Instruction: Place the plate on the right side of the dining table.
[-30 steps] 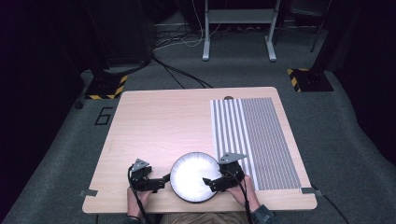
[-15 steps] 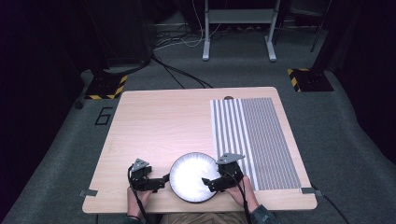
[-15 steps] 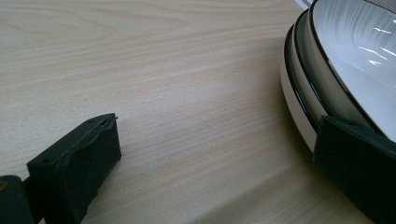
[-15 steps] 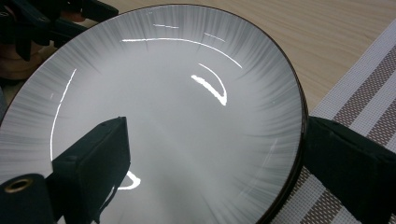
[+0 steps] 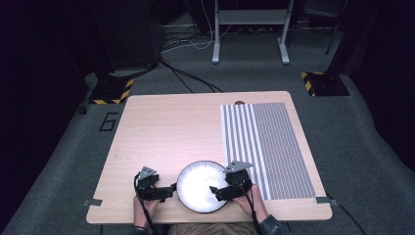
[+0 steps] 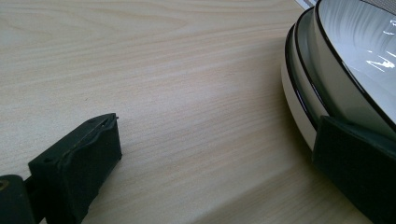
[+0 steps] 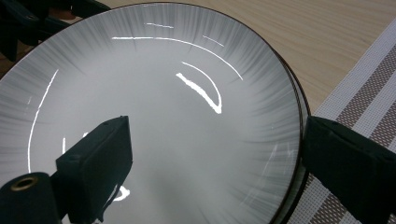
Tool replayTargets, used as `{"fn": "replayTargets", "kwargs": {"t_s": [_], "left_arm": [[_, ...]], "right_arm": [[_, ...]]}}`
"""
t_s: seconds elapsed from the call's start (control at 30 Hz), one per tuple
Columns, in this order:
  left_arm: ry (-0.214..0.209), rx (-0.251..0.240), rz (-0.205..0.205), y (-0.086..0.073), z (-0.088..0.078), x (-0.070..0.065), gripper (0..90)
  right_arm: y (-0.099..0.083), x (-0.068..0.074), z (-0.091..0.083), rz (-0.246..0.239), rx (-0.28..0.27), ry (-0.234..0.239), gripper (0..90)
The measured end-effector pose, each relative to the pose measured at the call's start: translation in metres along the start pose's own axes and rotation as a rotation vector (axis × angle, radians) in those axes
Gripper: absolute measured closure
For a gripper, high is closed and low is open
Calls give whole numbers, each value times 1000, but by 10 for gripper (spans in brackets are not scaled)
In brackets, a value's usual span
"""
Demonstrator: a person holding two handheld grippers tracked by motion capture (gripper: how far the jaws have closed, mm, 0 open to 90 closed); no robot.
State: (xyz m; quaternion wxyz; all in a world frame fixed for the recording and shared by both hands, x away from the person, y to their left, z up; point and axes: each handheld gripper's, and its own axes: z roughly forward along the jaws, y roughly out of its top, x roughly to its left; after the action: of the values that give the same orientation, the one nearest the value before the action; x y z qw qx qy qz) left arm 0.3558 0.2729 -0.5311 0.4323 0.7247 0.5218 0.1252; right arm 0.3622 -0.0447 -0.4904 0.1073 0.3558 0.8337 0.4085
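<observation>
Comparing against the last second, I find almost nothing has shifted: both claws sit where they were, flanking the stacked plates [image 5: 202, 186] at the counter's [image 5: 166, 132] near edge, beside the striped mat [image 5: 266, 147]. My right claw [image 5: 219, 191] gapes wide, straddling the top plate's rim, gripping nothing yet. My left claw [image 5: 171, 187] is equally open, one jaw against the stack's side. I judge the lift hasn't begun.
</observation>
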Motion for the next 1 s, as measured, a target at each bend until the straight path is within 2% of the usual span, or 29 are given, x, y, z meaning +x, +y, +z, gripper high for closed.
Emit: {"fn": "replayTargets", "kwargs": {"t_s": [0.2, 0.43, 0.53, 0.63, 0.8, 1.0], "left_arm": [[0, 0, 0, 0, 0, 0, 10], [7, -3, 2, 0, 0, 0, 12], [9, -2, 1, 0, 1, -1, 14], [9, -3, 0, 0, 0, -1, 14], [2, 0, -2, 0, 0, 0, 13], [27, -11, -33, -1, -2, 2, 6]], "right_arm": [[1, 0, 3, 3, -7, -2, 86], [2, 4, 8, -16, -4, -32, 87], [2, 5, 11, -12, 3, -21, 90], [1, 6, 19, -10, 32, 9, 103], [-2, 3, 21, 14, 16, 36, 117], [-3, 2, 22, 23, 4, 49, 118]]}}
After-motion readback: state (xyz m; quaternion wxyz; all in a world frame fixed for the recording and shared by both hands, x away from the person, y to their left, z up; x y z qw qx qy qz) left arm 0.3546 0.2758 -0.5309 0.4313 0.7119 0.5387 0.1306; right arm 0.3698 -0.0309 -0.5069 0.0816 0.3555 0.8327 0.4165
